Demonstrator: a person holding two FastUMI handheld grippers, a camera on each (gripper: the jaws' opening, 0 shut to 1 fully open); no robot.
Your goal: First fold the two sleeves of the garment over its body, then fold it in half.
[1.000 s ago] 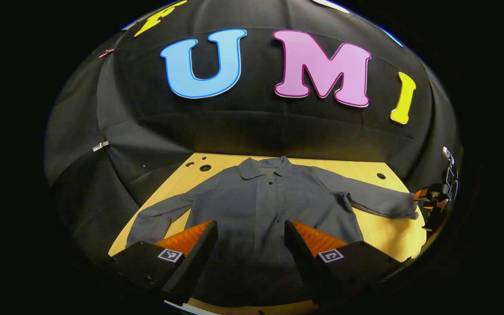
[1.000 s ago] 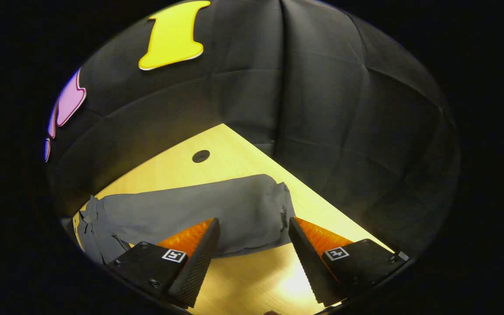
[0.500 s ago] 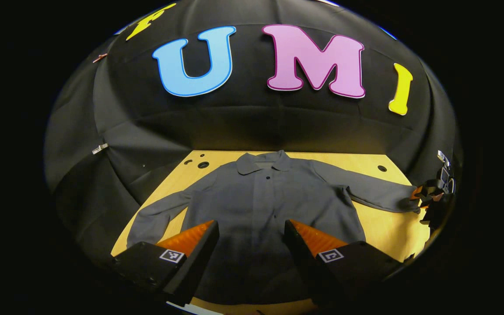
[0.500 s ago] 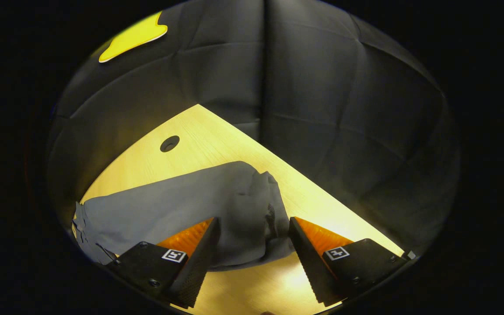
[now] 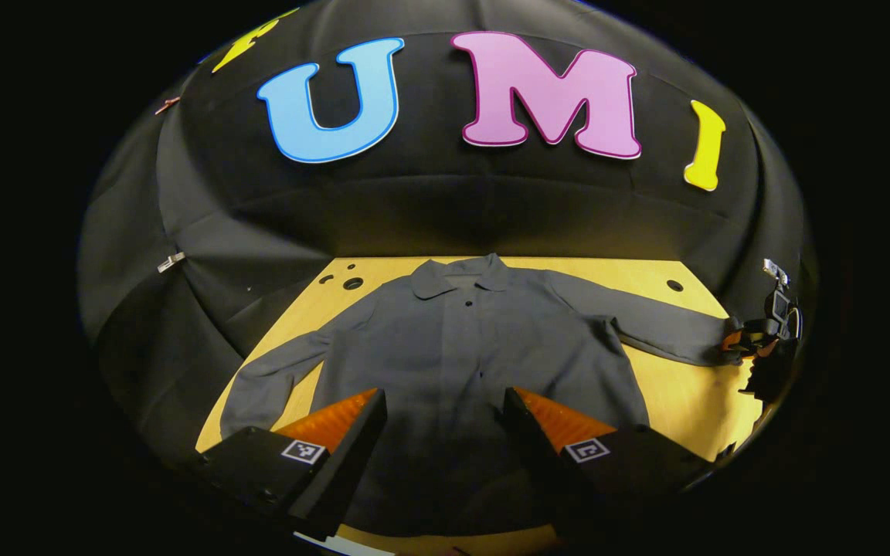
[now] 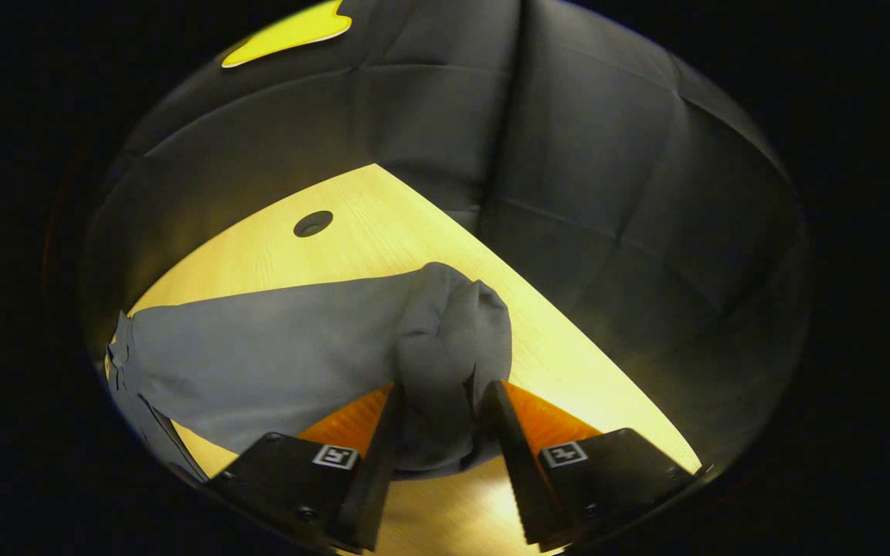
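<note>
Booth: black cloth wall (image 5: 445, 208) behind a pale wooden table (image 5: 677, 401) with round holes near its far corners (image 6: 313, 223).

Item: grey collared button-front shirt (image 5: 460, 363), lying flat and face up on the table, collar toward the wall, both sleeves spread outward.

Left gripper (image 5: 443, 428): jaws wide apart, above the shirt's lower hem area, holding nothing.

Right gripper (image 6: 439, 432): jaws narrowed onto the bunched cuff of the right sleeve (image 6: 445, 347), both fingers pressing the cloth, near the table's edge. In the left gripper view it sits at the sleeve's far end (image 5: 754, 344).

Writing: small square coded markers on each gripper body; no readable brand or label on the shirt.
</note>
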